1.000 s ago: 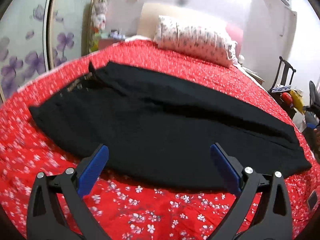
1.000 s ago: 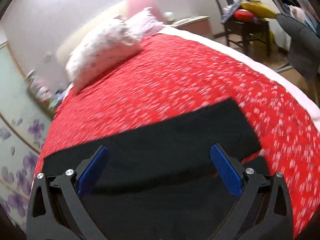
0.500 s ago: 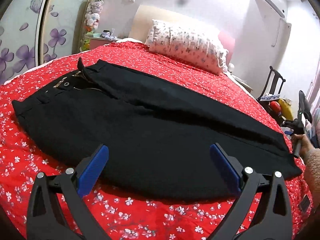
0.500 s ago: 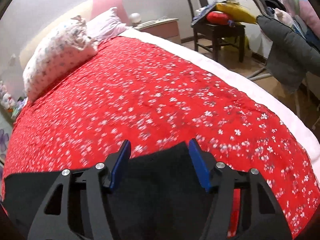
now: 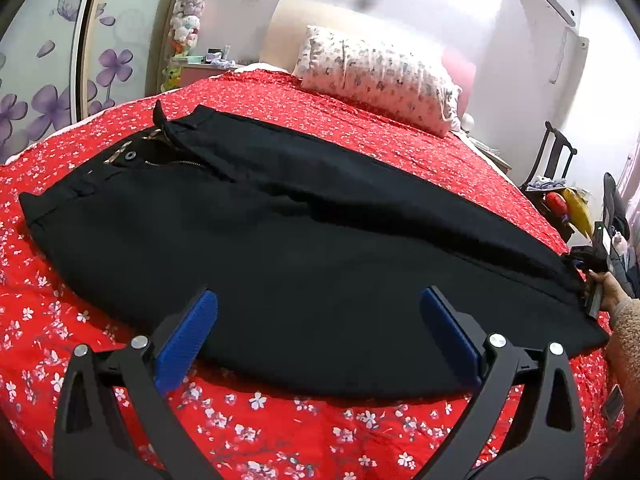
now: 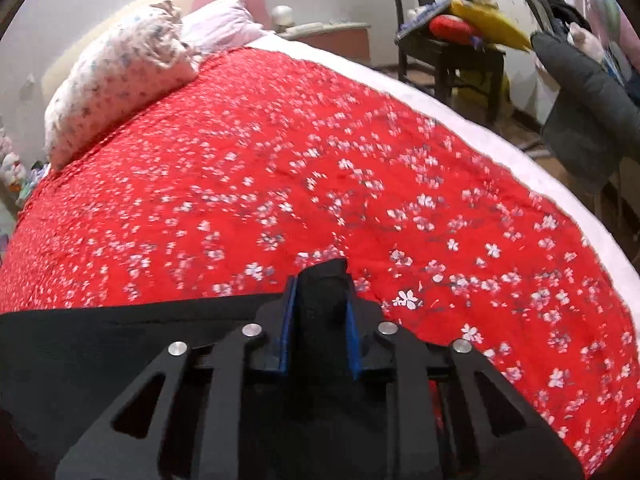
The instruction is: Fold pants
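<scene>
Through my left wrist camera, the black pants [image 5: 304, 240] lie flat across the middle of the frame on the red floral bedspread [image 5: 280, 432], waistband with button and open zipper toward the upper left, leg hems running off to the right edge. My left gripper [image 5: 318, 332] sits at the bottom centre with its blue pads [image 5: 186, 336] spread wide, gripping nothing; the near edge of the pants lies between and just beyond them. At the far right edge my right hand [image 5: 610, 292] holds the right gripper [image 5: 586, 260] at the hem end. A floral pillow [image 5: 380, 76] rests against the headboard in the upper centre. A dark chair [image 5: 556, 184] at the right carries a small pile of red and yellow things; what they are I cannot tell.

Through my right wrist camera, my right gripper [image 6: 318, 312] fills the lower centre, its blue pads [image 6: 285, 332] drawn close together and clamped on a bunched fold of the pants [image 6: 322, 284], which pokes up between them. More black cloth stretches to the lower left. The bedspread [image 6: 320, 160] fills the middle, the pillow [image 6: 116, 76] lies in the upper left, and the chair [image 6: 452, 48] in the upper right holds a red cushion-like thing and a yellow one on its seat.
</scene>
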`<state>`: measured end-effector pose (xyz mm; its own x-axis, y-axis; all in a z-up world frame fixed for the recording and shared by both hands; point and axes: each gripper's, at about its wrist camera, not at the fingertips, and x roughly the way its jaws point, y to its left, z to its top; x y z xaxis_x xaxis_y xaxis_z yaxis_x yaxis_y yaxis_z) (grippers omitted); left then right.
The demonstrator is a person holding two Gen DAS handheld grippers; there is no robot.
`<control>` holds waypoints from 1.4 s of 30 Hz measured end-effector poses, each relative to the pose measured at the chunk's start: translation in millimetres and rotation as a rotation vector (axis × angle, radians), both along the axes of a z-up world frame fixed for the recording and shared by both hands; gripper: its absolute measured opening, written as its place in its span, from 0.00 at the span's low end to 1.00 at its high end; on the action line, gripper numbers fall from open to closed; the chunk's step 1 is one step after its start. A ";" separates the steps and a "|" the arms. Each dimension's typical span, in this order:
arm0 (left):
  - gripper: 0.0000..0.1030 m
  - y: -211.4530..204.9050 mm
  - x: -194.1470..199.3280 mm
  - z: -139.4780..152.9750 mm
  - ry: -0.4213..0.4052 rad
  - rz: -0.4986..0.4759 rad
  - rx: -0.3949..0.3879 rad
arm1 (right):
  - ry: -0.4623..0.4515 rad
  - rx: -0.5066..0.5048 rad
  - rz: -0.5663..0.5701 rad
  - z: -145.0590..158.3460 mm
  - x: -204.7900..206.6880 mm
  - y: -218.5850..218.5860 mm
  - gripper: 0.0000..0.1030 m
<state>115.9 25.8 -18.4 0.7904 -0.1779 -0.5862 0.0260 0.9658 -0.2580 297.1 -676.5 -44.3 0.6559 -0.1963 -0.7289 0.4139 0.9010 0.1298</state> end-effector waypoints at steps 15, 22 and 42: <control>0.98 2.9 -13.1 5.9 -0.043 0.019 -0.027 | -0.293 -0.026 0.317 93.2 -140.8 60.6 0.16; 0.98 2.6 -28.4 16.0 -0.086 0.025 -0.051 | -0.126 -0.008 0.358 60.7 -195.4 82.7 0.16; 0.98 37.5 -45.4 22.0 -0.068 0.101 -0.128 | -0.032 0.805 0.007 22.8 -242.8 93.3 0.44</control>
<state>70.5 63.3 3.7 0.8450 -0.1652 -0.5086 -0.0483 0.9236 -0.3802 54.3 -583.2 -21.4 0.6784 0.3856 -0.6254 0.3932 0.5286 0.7523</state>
